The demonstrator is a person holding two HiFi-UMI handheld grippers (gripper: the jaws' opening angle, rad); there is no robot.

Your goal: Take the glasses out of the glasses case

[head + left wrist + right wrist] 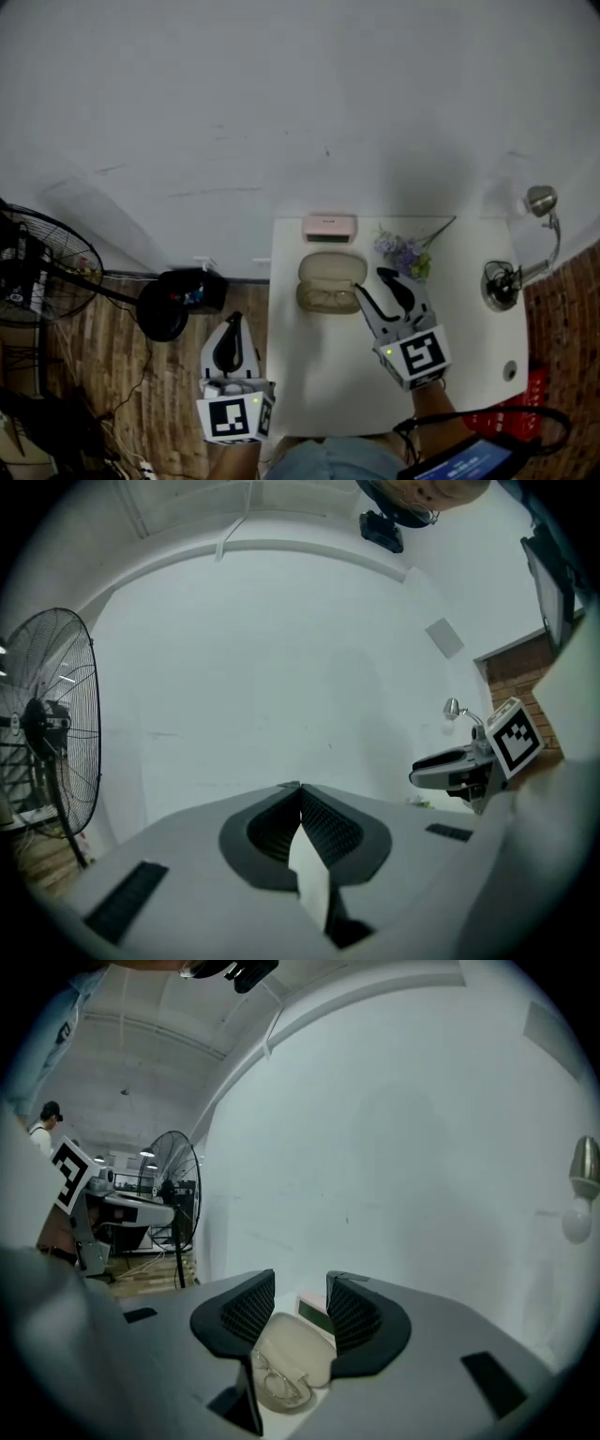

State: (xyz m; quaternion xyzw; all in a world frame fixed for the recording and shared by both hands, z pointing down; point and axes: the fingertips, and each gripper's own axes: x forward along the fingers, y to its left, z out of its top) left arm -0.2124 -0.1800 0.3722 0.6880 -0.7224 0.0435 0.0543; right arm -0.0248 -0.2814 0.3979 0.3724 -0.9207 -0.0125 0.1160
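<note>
Approach step. Glasses case (331, 270) lies open at the back of the white bench (319, 394), with the glasses (328, 299) in the half nearer the person, not yet touched. Right gripper (370, 283) hangs just beside the case, fingers (246, 1309) spread and holding nothing; its own view shows case and glasses ahead between them. Left gripper (232, 323) is off the bench's left edge, fingers (328, 827) pressed together, empty. Next move, likely: bring the right fingers over 1 part of the frame, pinch gently, lift clear.
</note>
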